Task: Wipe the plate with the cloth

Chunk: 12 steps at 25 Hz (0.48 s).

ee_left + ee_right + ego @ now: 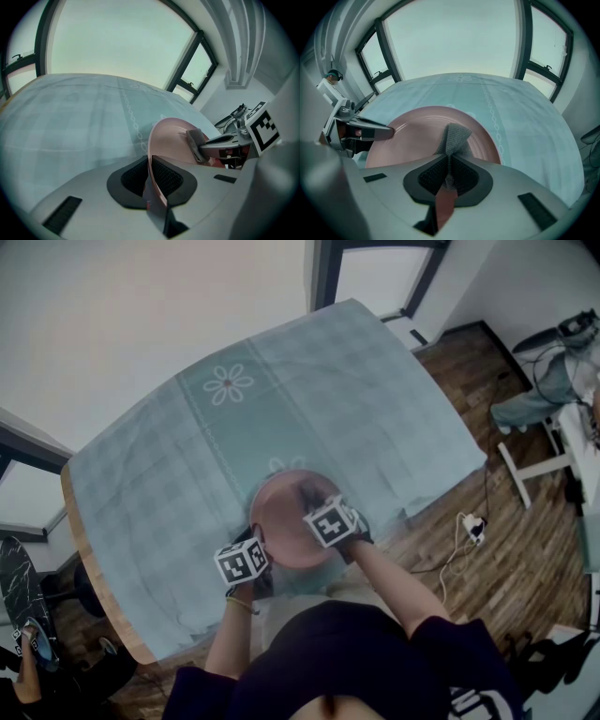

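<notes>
Jaws of my left gripper (150, 177) pinch the pink plate (172, 138) by its rim, at about 7 o'clock. I see the plate over the tabletop's 6 o'clock edge, on the checked tablecloth (169, 474). Jaws of my right gripper (449, 171) clamp the grey cloth (455, 135), which touches the plate's face.

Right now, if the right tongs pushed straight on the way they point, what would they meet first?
The pink plate: the cloth pinched in the right tongs seems to touch its face; depth is unclear.
</notes>
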{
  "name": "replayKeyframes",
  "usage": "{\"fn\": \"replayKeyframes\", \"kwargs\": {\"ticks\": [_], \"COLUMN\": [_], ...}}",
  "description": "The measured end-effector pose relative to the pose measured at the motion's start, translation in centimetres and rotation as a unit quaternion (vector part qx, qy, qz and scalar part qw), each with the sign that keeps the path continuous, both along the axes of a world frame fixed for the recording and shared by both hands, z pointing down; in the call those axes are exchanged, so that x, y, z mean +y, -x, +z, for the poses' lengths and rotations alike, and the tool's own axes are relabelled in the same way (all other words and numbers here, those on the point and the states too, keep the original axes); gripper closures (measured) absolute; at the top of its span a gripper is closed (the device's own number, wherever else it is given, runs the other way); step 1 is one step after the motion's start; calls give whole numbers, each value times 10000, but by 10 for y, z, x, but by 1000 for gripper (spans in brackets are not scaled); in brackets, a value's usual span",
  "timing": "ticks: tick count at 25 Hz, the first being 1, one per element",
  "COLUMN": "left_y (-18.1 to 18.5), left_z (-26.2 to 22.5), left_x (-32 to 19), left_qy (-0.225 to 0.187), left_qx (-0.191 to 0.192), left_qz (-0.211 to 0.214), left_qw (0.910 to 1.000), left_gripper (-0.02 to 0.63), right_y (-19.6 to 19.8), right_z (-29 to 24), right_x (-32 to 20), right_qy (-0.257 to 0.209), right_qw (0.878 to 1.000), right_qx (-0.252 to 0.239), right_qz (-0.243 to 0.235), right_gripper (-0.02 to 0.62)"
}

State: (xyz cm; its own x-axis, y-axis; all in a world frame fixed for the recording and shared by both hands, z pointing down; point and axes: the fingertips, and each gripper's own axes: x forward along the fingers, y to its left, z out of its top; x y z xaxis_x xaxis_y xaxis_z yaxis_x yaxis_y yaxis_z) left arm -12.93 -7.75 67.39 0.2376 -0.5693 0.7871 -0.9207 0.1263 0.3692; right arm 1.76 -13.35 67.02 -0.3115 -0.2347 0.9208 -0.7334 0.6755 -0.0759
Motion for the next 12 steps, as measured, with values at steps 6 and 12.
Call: {"fn": "replayKeyframes", "kwargs": {"ticks": [6,12], "left_y": [-1,0], "left_z": [0,0], "left_x": [0,0], "left_qy": [7,0], "left_qx": [11,9], "left_qz": [-21,-37], "left_qw": [10000,10000], "left_gripper": [568,568], "right_y": [11,25], "right_z": [2,3], "right_x": [14,26], "right_qy": [172,316], "right_qw": [9997,9989], "right_qx": [-118,-310], "right_qz": [-108,-165], "right_gripper": [563,563]}}
